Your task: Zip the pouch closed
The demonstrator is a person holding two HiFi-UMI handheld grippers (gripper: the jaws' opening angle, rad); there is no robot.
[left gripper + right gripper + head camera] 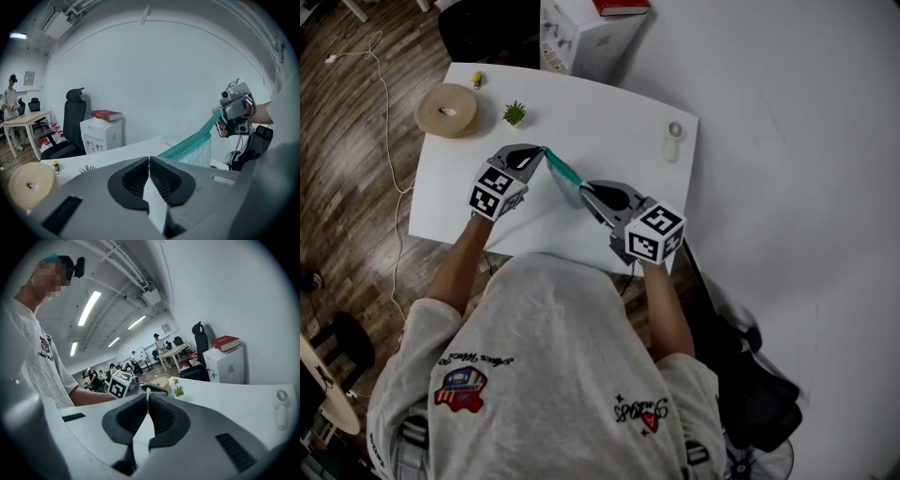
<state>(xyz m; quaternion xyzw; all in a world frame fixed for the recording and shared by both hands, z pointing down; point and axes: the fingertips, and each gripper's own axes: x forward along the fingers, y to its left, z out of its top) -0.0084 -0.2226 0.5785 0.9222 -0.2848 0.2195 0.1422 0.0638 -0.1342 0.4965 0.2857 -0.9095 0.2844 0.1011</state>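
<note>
Beyond left gripper [149, 160], pouch [197, 143] shows; right gripper view hides it.

1. The desk [609, 112] is white with rounded corners and stands against a plain white wall [159, 79].
2. The floor [347, 159] is dark wooden planking (a thin white cable [387, 103] trails across it beside the desk).
3. Past the desk's far edge stands a low white cabinet [103, 136] with a red book [107, 115] lying flat on top. Next to it is a black office chair [71, 123] with a headrest.
4. Further off in the open room is a light wooden table [26, 119], with more chairs near it.
5. Long fluorescent tubes [90, 305] light the ceiling, where pipes and ducts [133, 273] run exposed.
6. A small framed picture [29, 78] hangs on the far wall.
</note>
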